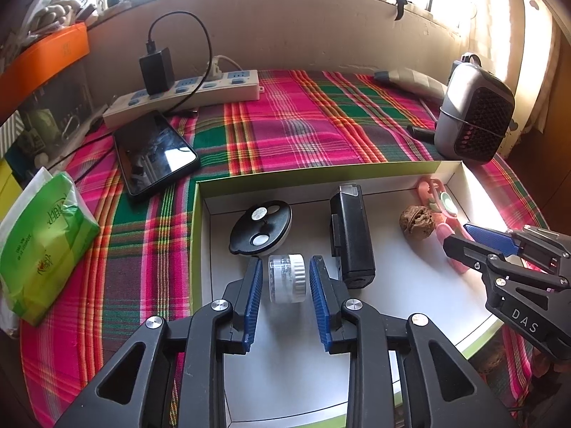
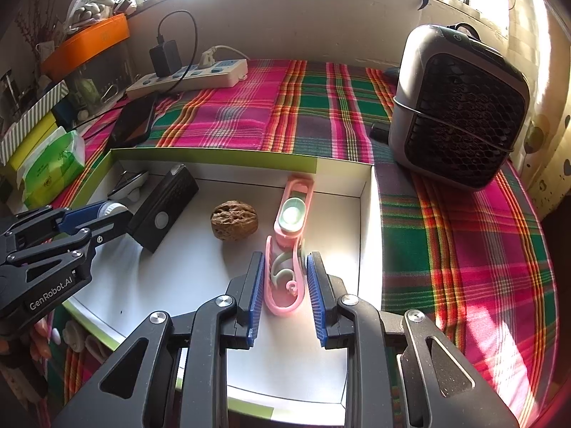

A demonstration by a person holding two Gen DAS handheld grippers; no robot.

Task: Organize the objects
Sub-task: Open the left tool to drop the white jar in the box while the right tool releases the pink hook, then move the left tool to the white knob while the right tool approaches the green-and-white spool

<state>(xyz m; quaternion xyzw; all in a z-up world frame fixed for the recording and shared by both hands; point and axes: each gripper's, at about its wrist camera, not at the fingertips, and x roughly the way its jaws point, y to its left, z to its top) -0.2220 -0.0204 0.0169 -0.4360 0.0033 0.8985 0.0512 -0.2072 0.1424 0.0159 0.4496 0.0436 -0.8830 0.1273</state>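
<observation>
A shallow white box with green walls (image 1: 200, 221) (image 2: 214, 155) lies on the plaid cloth. In it are a black round disc (image 1: 260, 227), a black rectangular device (image 1: 351, 232) (image 2: 164, 210), a walnut (image 1: 417, 222) (image 2: 233, 220) and a pink clip tool (image 2: 291, 214) (image 1: 442, 210). My left gripper (image 1: 285, 278) is open around a small clear jar with a white lid (image 1: 287, 277), pads apart from it. My right gripper (image 2: 285, 278) is open around the near loop of the pink clip tool, a small gap each side.
A phone (image 1: 153, 153), a power strip with a black charger (image 1: 185, 94) and a green tissue pack (image 1: 43, 246) lie left of the box. A grey fan heater (image 2: 456, 107) stands at the right. An orange tray (image 2: 85, 44) sits on the left shelf.
</observation>
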